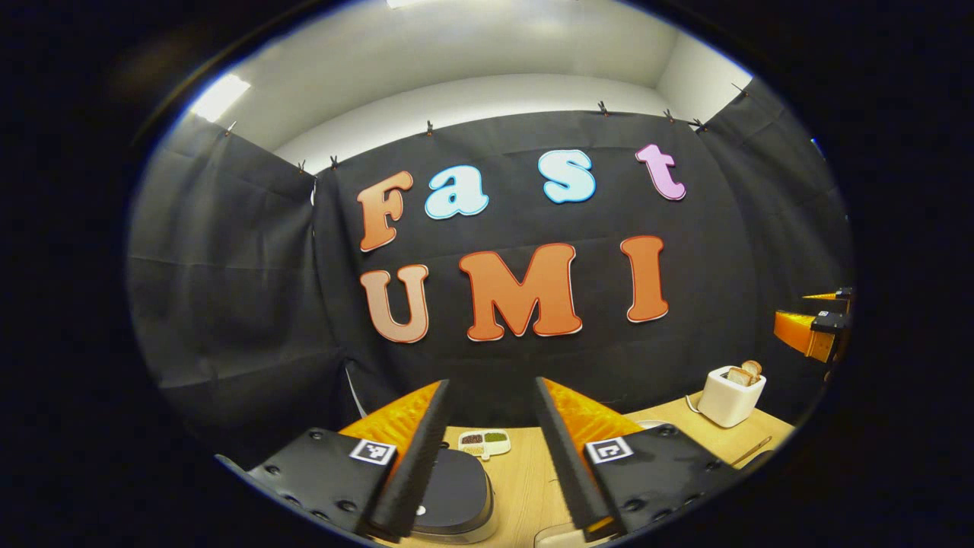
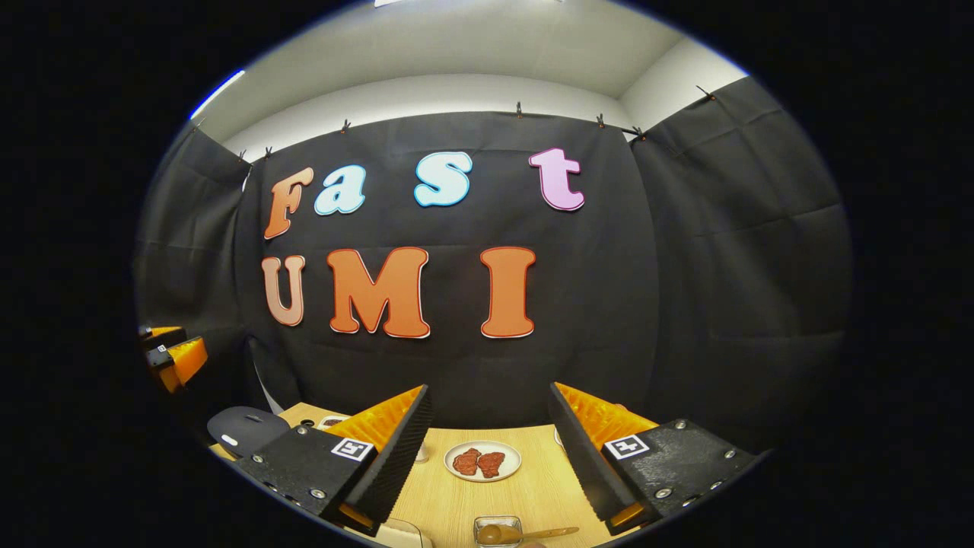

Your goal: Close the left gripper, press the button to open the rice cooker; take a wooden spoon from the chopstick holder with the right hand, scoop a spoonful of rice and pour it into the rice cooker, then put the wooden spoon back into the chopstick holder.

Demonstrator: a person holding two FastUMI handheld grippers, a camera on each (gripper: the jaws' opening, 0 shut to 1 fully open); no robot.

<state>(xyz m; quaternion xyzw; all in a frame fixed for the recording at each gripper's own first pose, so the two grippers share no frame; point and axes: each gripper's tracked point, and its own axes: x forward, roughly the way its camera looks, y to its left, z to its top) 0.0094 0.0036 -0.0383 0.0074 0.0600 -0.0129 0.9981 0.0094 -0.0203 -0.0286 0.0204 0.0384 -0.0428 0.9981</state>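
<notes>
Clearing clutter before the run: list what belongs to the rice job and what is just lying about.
Job: rice cooker; spoon.
Lying about: toaster; meat plate.

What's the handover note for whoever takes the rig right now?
Left claw: open, empty, raised above the table, with the rice cooker below its own left finger.
Right claw: open, empty, raised above the table.
Rice cooker lid is down, so the button is not yet pressed.
A wooden spoon lies across a small clear container at the near table edge in the right gripper view. I cannot make out the chopstick holder.
Left: shut the left claw, press the button, then scoop rice, pour it in and return the spoon.
</notes>
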